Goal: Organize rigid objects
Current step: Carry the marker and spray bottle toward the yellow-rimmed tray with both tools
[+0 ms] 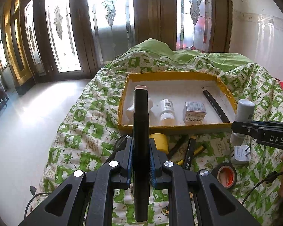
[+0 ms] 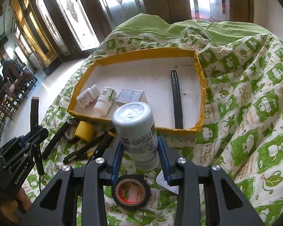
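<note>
My left gripper (image 1: 140, 150) is shut on a black marker (image 1: 140, 116) with a pale pink end, which stands upright before the tray. My right gripper (image 2: 140, 150) is shut on a white pill bottle (image 2: 135, 130), its flat base toward the camera, just short of the tray's near rim. The yellow-rimmed tray (image 2: 145, 53) with a white floor holds two small white bottles (image 2: 104, 99), a small grey box (image 2: 131, 96) and a black pen (image 2: 176, 98). The left wrist view shows the right gripper (image 1: 241, 128) and its bottle (image 1: 245, 109) at the right edge.
Loose on the green patterned quilt (image 2: 245, 94) in front of the tray lie a yellow tape roll (image 2: 84, 130), several dark markers (image 2: 88, 148), a black tape roll (image 2: 131, 192) and a white plug adapter (image 1: 240, 154). Pale floor and glazed wooden doors lie beyond on the left.
</note>
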Motion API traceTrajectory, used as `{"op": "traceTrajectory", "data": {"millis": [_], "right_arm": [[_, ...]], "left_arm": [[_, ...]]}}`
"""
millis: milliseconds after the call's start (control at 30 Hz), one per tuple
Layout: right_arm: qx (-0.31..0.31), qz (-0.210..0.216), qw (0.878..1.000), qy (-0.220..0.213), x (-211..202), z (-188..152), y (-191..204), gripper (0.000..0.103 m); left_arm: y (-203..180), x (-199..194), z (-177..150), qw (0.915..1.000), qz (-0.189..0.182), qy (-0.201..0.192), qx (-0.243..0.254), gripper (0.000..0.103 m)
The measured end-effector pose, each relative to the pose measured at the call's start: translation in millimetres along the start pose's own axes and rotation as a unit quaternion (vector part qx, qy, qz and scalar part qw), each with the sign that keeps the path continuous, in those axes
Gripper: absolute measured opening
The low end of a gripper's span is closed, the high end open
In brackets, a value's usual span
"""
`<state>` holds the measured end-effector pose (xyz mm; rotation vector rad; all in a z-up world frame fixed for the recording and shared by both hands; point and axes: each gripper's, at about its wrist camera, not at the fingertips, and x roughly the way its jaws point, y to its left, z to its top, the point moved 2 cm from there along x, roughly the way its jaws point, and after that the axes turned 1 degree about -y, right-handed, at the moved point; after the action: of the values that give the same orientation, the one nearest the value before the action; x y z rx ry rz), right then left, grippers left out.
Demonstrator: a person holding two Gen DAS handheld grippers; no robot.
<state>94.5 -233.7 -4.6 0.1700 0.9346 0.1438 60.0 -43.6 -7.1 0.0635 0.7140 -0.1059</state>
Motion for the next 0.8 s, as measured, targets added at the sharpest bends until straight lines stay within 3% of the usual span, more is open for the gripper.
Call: {"op": "traceTrajectory", "data": {"millis": [400,800], "right_arm": [[0.032,0.004,0.999,-0.004,-5,12,-17,0.035],[0.065,0.037,0.997,0.005,1,41,-35,0.035]], "left_arm": [[21,22,18,0.9962,-0.045,0.029,-0.068,0.014],[22,65,60,0.9933,-0.078,0.045,-0.073,0.014]]}}
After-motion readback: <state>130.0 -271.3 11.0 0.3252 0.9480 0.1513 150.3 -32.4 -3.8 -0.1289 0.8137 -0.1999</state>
